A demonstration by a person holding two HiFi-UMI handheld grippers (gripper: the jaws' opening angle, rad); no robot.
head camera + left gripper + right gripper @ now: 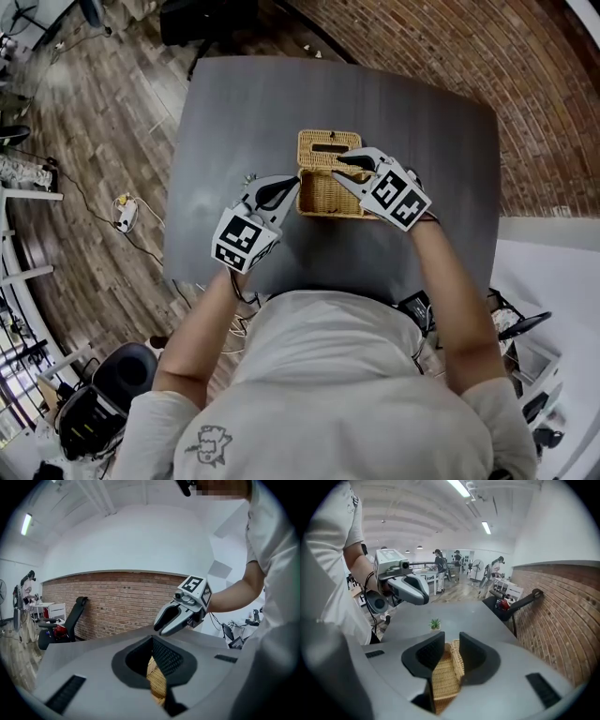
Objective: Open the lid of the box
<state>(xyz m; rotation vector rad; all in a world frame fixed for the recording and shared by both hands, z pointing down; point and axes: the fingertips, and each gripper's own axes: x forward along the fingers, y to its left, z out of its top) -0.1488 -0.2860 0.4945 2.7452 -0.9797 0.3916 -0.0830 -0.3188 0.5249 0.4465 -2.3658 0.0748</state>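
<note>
A wicker box (pixel 323 195) stands mid-table on the dark grey table (pixel 244 112). Its lid (pixel 330 145), with a slot handle, shows at the far side. My left gripper (pixel 292 185) is at the box's left side. In the left gripper view, the left gripper (pixel 152 667) is shut on a strip of wicker (pixel 157 684). My right gripper (pixel 345 167) reaches in from the right at the lid's near edge. In the right gripper view, the right gripper (pixel 451 653) has the lid's woven panel and thick rim (pixel 446 677) filling its gap.
A tiny potted plant (pixel 435 624) stands on the table beyond the box. A brick wall runs along the right, with a black office chair (pixel 70 620) beside it. Several people (pixel 439 569) stand far off in the room.
</note>
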